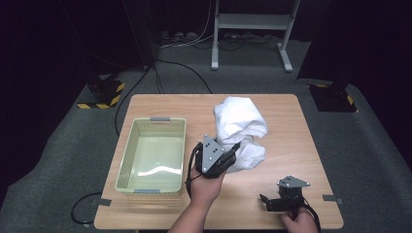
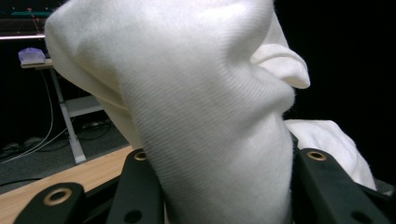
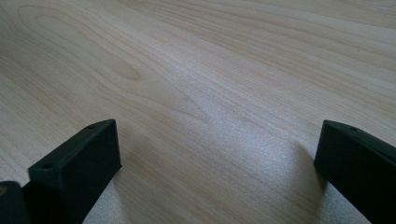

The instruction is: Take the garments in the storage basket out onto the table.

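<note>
The white cloth (image 1: 240, 131) lies bunched on the wooden tabletop (image 1: 286, 160), right of centre, just beside the pale green basket (image 1: 127, 150) on its right. It is a soft, ribbed knit: light, limp, and judged unlikely to slip between the pads, though it will sag and trail when lifted. A thick fold near the edge is the soundest place to take hold.

The left hand-held gripper (image 1: 228, 158) is clamped on such a fold at the near-left end of the heap; in the left gripper view the fabric (image 2: 210, 140) rises between the two black jaws.

The heap's long axis runs roughly from near to far across the tabletop, leaning slightly left at the top; being crumpled, it probably has no true pointing end.

The right hand-held gripper (image 1: 265, 201) sits near the front right edge, jaws wide apart over bare wood (image 3: 210, 93), holding nothing.
</note>
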Action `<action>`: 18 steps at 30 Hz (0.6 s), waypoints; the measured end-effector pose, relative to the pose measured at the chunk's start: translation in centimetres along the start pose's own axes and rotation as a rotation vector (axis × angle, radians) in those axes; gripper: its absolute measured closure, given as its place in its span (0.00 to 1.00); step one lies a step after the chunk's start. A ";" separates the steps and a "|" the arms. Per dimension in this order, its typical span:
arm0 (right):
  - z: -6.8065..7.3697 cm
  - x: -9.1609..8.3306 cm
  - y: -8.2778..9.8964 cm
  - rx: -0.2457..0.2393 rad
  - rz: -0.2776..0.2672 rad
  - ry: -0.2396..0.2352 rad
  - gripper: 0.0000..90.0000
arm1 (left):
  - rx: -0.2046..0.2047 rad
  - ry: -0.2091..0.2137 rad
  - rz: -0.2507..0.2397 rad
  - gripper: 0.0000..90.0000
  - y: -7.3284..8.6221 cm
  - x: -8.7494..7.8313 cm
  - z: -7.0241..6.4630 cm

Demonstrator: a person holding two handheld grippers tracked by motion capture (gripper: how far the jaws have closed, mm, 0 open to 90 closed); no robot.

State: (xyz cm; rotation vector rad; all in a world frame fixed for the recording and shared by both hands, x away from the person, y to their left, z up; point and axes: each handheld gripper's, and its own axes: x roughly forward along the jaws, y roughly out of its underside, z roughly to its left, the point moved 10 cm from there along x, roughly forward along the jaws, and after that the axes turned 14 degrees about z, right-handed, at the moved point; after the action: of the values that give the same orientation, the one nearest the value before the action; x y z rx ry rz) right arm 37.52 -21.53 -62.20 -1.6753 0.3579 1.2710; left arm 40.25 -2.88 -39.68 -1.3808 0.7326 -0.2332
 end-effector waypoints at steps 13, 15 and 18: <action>0.0 0.0 0.0 -0.003 -0.002 -0.006 0.00 | -0.005 0.011 0.051 0.66 1.6 1.9 -0.5; 0.0 0.0 0.0 -0.004 -0.002 -0.006 0.00 | -0.004 0.013 0.060 0.66 1.9 2.3 -0.5; 0.1 0.0 0.0 -0.006 0.000 -0.005 0.00 | -0.010 0.017 0.075 0.66 2.5 2.8 -0.6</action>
State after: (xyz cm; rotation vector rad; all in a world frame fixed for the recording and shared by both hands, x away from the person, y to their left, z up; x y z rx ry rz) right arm 37.48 -21.49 -62.19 -1.6768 0.3519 1.2768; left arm 41.36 -4.40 -42.93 -1.3598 0.7990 -0.1821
